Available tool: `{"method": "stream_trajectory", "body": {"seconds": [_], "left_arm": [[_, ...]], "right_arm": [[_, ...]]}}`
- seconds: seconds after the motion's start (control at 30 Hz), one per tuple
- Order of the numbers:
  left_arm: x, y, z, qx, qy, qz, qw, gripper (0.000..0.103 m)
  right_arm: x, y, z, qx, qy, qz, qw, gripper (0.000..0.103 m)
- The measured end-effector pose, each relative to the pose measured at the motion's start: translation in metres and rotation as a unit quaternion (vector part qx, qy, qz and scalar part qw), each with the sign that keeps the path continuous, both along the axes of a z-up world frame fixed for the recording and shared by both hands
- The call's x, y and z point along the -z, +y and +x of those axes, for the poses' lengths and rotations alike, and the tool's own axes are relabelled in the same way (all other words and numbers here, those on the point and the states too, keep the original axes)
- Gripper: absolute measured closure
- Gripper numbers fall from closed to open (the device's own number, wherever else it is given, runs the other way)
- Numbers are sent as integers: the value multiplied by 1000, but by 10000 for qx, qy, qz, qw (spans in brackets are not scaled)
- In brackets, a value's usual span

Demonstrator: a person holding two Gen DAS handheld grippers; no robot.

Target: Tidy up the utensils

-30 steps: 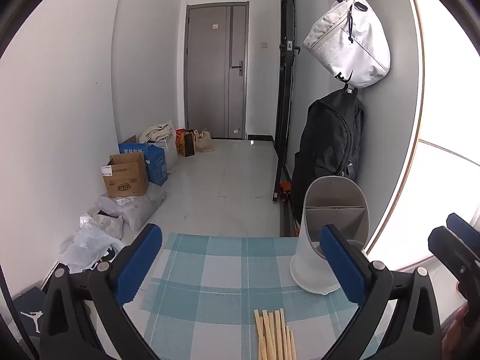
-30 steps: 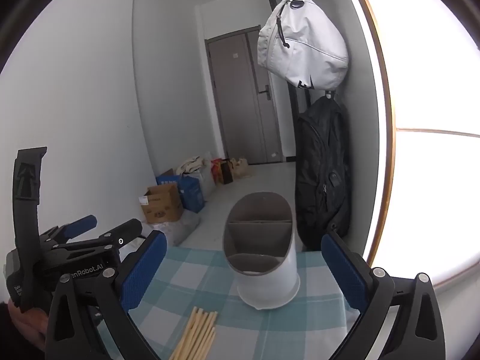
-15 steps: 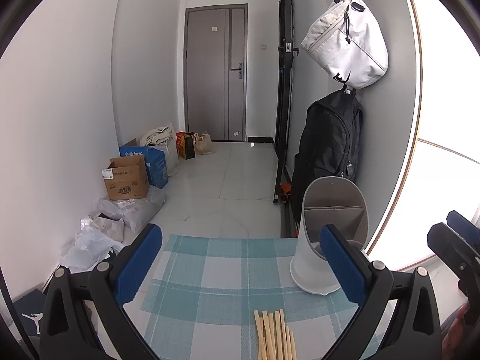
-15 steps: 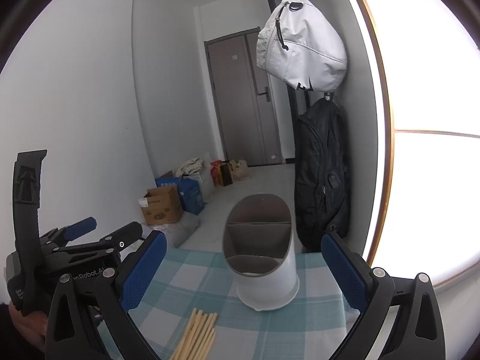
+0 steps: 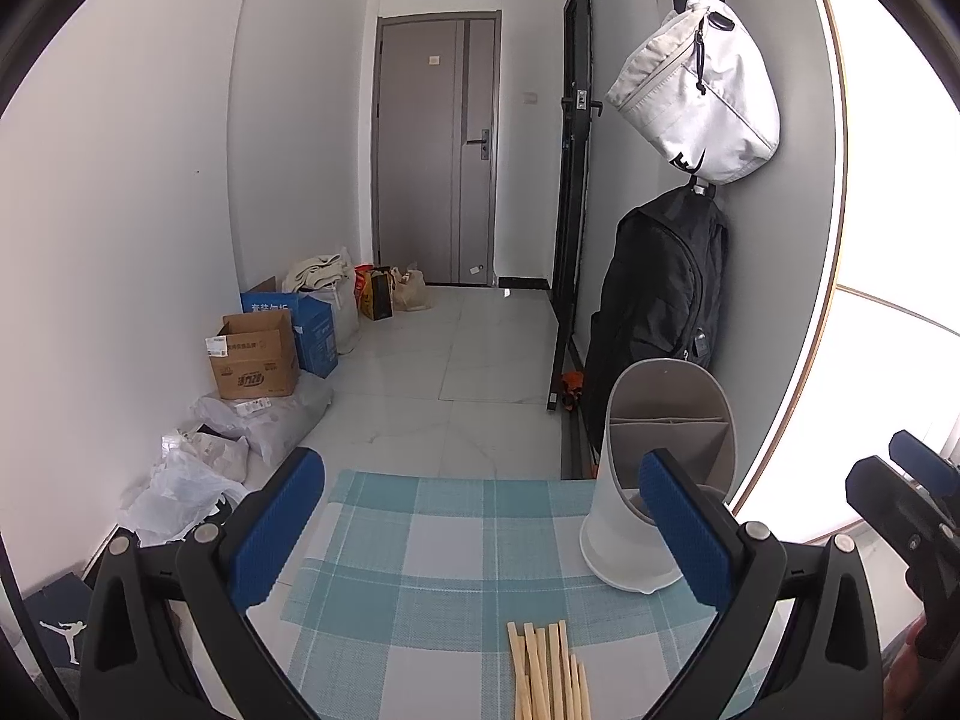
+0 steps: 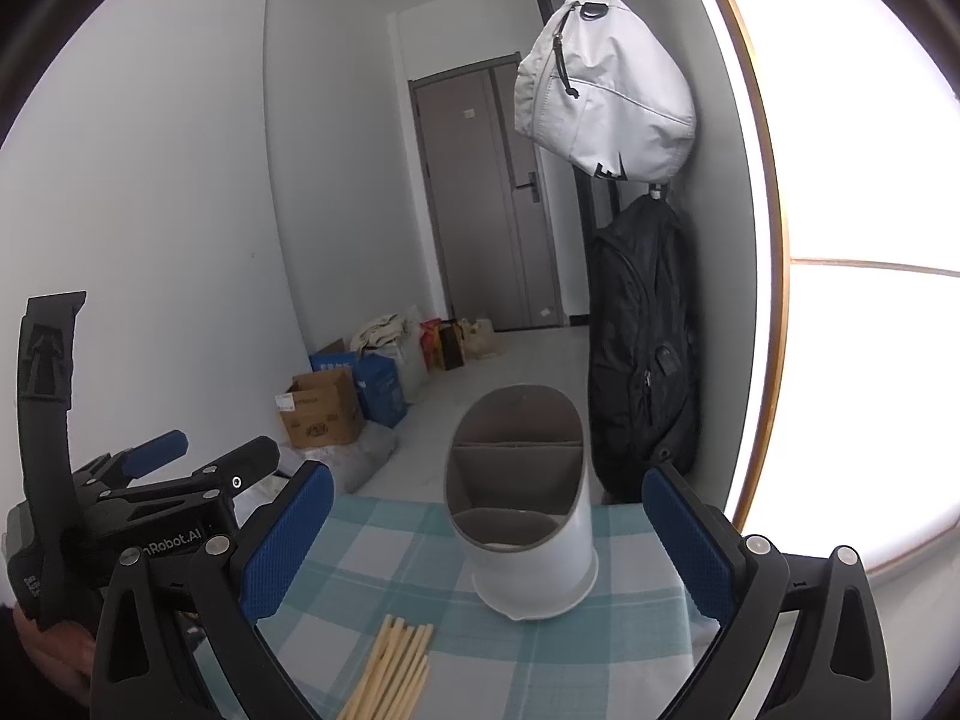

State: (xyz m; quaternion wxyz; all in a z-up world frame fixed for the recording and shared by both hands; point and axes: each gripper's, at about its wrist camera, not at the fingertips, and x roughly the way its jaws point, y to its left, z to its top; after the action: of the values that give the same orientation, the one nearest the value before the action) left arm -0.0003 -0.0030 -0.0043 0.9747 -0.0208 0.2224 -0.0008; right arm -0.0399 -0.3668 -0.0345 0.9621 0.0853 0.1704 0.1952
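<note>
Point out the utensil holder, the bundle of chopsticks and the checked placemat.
utensil holder (image 6: 534, 564): right wrist view, front of its white wall.
chopsticks (image 6: 396, 669): right wrist view, middle of the bundle.
checked placemat (image 5: 432, 546): left wrist view, bare patch left of the holder.

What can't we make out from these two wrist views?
- Chopsticks: near ends cut off by the bottom edge in both wrist views, so full length and exact count are unclear.
- Utensil holder: the back compartment's floor is hidden by its divider and front wall in the right wrist view; contents cannot be told.
- Holder base, left wrist view: partly hidden behind the left hand-held gripper's right finger.
- Print on the cardboard box: too small to read.
</note>
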Motion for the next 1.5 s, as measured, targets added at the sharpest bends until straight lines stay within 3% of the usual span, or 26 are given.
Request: {"method": "stream_trajectory", "body": {"seconds": [1.23,1.4,1.5], "left_arm": [[5,3,3,28,169,-131,9998,1],[14,5,8,280,424,-205,9985,1],[31,8,17,427,832,-207,9954,1]], "right_arm": [[0,4,2,-12,36,-70,10000,0],[2,4,8,-5,136,-35,9999,0],[4,2,15,6,275,28,9996,0]]}}
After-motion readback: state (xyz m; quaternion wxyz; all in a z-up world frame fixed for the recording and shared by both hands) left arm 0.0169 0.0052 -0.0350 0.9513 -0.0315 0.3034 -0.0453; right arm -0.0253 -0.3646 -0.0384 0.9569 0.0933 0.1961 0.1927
